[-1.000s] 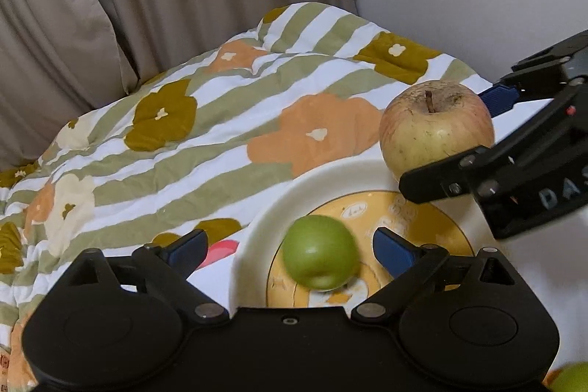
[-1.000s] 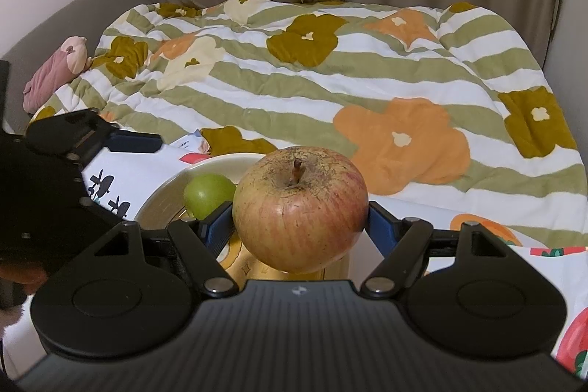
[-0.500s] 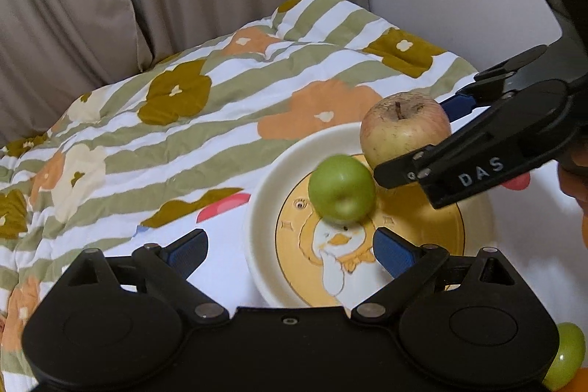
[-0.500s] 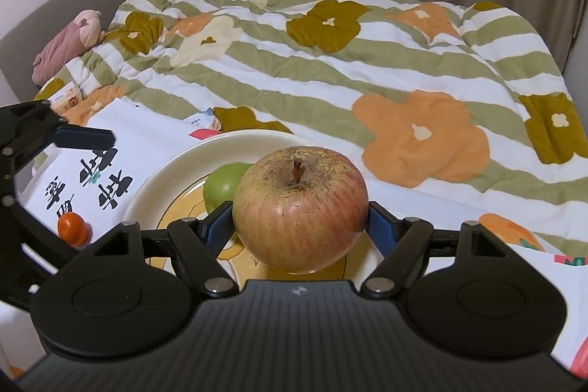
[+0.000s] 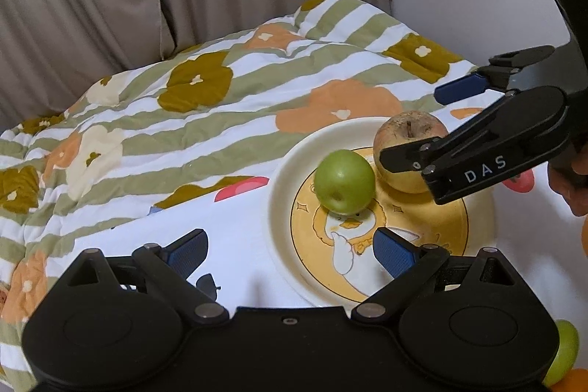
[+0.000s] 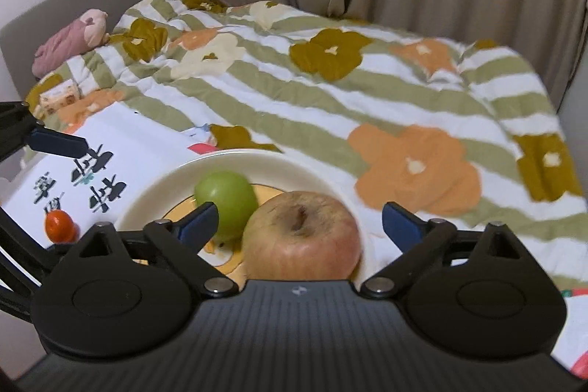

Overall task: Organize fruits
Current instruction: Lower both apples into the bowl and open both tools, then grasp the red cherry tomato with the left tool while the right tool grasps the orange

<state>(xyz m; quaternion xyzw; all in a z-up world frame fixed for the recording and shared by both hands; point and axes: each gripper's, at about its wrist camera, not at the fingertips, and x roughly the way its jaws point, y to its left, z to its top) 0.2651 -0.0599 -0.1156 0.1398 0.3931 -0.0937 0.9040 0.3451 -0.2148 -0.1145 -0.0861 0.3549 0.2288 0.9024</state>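
Observation:
A white plate with a yellow duck picture [image 5: 283, 208] lies on the bed. A green apple [image 5: 344, 180] and a larger red-yellow apple [image 5: 406, 149] rest on it, side by side. In the right wrist view the plate [image 6: 154, 197], green apple [image 6: 226, 195] and red-yellow apple [image 6: 301, 237] show too. My right gripper [image 6: 299, 221] is open, its pads apart on either side of the red-yellow apple and not touching it. My left gripper [image 5: 290, 250] is open and empty, just in front of the plate.
A flowered striped quilt [image 5: 220, 105] covers the bed. A white printed cloth [image 6: 121, 149] lies under the plate. A small orange-red fruit [image 6: 58, 225] sits on it. A green fruit [image 5: 564, 355] and an orange one [image 5: 573, 384] lie at the lower right. A pink plush [image 6: 70, 39] is at the far left.
My right gripper lowered the red-yellow apple onto the plate beside the green apple and opened. My left gripper drew back from the plate.

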